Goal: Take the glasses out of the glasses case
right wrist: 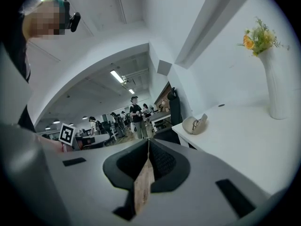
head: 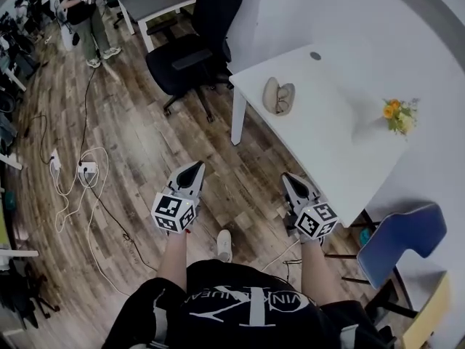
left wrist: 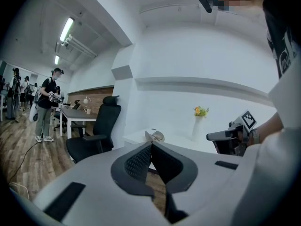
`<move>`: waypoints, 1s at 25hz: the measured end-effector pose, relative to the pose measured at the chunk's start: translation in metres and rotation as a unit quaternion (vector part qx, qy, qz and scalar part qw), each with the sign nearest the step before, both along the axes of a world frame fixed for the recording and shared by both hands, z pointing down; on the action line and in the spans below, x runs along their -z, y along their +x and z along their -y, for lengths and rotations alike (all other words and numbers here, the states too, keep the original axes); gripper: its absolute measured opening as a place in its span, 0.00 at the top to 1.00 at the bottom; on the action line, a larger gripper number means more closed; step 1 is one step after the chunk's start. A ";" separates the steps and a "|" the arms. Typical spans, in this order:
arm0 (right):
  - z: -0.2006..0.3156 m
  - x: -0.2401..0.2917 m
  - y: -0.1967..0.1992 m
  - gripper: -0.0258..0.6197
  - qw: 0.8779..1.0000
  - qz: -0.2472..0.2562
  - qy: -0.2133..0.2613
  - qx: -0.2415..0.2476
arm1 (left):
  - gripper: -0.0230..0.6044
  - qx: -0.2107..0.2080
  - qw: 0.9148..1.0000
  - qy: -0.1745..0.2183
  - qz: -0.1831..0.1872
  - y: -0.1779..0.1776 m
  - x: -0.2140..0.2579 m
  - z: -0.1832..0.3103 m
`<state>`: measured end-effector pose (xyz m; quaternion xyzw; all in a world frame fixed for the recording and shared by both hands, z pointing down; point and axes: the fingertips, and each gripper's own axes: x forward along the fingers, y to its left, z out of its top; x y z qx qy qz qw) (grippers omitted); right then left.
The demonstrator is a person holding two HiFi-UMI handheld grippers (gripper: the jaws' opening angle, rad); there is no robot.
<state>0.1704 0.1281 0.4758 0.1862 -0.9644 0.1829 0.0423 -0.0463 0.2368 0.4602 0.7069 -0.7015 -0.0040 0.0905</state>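
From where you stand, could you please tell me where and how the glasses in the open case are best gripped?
Probably by the exposed frame of the glasses, coming down from above: the glasses case lies open on the table with its hollow facing up, so its walls would block a sideways approach. Finer frame detail is too small to see.

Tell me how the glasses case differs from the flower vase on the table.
The case lies low and open near the table's edge; the vase stands upright by the wall. The case is beige, the vase white, holding orange flowers. Both sit on the white table.
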 end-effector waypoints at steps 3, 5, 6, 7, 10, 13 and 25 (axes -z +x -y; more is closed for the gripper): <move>0.014 -0.004 -0.012 0.91 1.000 -0.001 -0.005 -0.020 | 0.94 -0.008 1.000 -0.005 -0.004 -0.015 -0.006 0.014; 0.020 -0.007 -0.018 0.91 0.999 -0.004 -0.009 -0.031 | 0.94 -0.014 1.000 -0.006 -0.006 -0.024 -0.009 0.023; 0.023 -0.009 -0.020 0.91 0.999 -0.005 -0.010 -0.036 | 0.94 -0.017 1.000 -0.006 -0.007 -0.028 -0.010 0.029; 0.027 -0.010 -0.023 0.91 0.999 -0.006 -0.012 -0.042 | 0.94 -0.020 1.000 -0.006 -0.009 -0.032 -0.011 0.035; 0.041 -0.015 -0.032 0.91 0.998 -0.011 -0.021 -0.054 | 0.94 -0.025 1.000 -0.005 -0.015 -0.042 -0.013 0.053; 0.051 -0.022 -0.035 0.91 0.997 -0.016 -0.030 -0.063 | 0.94 -0.034 0.999 -0.006 -0.017 -0.041 -0.017 0.063; 0.133 -0.027 -0.075 0.91 0.996 -0.016 -0.024 -0.079 | 0.94 -0.025 1.000 -0.007 -0.014 -0.083 -0.028 0.125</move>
